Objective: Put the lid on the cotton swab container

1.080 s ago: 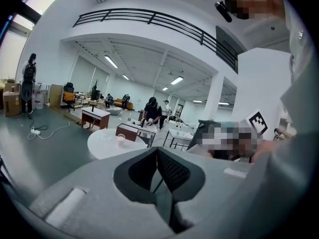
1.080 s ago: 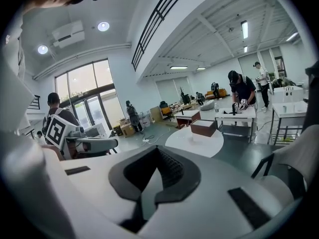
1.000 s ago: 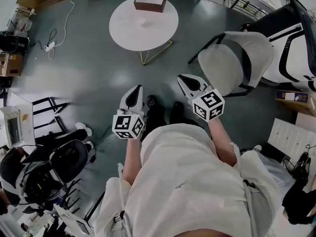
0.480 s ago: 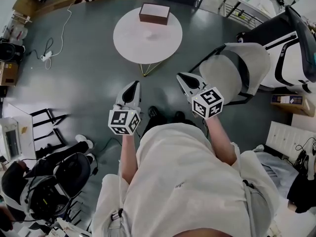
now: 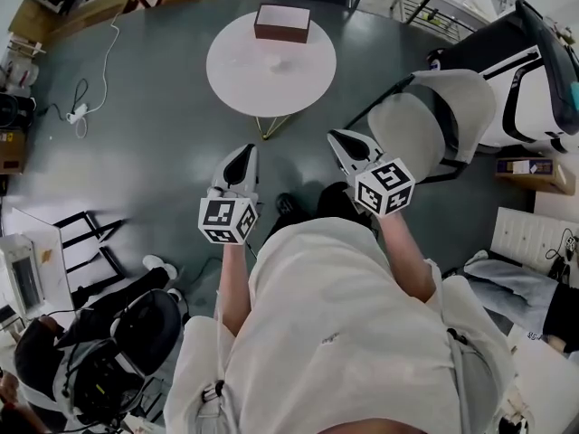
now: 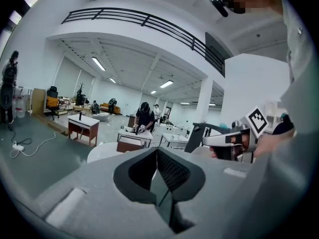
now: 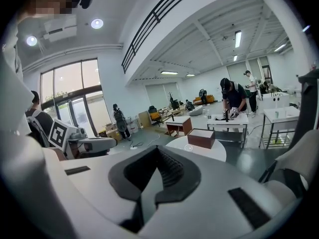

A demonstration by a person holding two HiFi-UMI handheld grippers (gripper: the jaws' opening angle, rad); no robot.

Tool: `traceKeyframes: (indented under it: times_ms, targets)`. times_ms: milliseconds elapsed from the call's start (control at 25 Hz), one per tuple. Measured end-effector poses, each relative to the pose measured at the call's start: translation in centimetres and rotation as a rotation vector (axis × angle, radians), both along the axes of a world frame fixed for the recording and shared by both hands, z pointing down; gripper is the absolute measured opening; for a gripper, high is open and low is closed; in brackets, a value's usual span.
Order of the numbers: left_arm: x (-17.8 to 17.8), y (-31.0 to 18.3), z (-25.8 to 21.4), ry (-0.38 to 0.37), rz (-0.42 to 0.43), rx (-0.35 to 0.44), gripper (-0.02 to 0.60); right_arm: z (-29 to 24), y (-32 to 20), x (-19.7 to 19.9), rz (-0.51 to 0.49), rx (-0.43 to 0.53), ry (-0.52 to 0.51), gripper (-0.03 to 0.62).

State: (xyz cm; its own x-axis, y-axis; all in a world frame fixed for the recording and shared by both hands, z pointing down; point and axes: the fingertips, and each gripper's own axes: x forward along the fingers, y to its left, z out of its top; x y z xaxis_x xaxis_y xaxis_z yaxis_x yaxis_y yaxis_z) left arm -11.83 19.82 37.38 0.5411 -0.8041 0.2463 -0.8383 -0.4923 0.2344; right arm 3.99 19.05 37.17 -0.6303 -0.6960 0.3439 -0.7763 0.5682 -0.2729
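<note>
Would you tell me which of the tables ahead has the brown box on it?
The round white table just ahead, on thin gold legs; the brown box sits at its far edge. The tables beyond are rectangular.

A round white table (image 5: 240, 69) stands near a grey chair (image 5: 412, 134).

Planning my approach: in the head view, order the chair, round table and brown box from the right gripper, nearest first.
1. Chair, just right of the right gripper.
2. Round table, ahead.
3. Brown box, on the table's far side.
</note>
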Motion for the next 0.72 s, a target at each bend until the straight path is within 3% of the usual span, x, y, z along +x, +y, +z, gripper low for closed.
traceKeyframes:
  times_ms: [200,400,720]
  targets:
    - [-0.3,-0.5,0.5,0.005,0.001,-0.019,0.009,0.2,-0.7,0.4,0.014,-0.013,0.003,0.006]
    - [0.5,-2.3,1.1,-0.014,-0.017,-0.04,0.009,-0.2,-2.6,1.2,0.007,-0.03,-0.066,0.006]
    - [3.3,-7.1,-0.3,-0.042,-0.091,-0.035,0.009,-0.3,-9.5,3.0,-0.088,-0.016,-0.055,0.006]
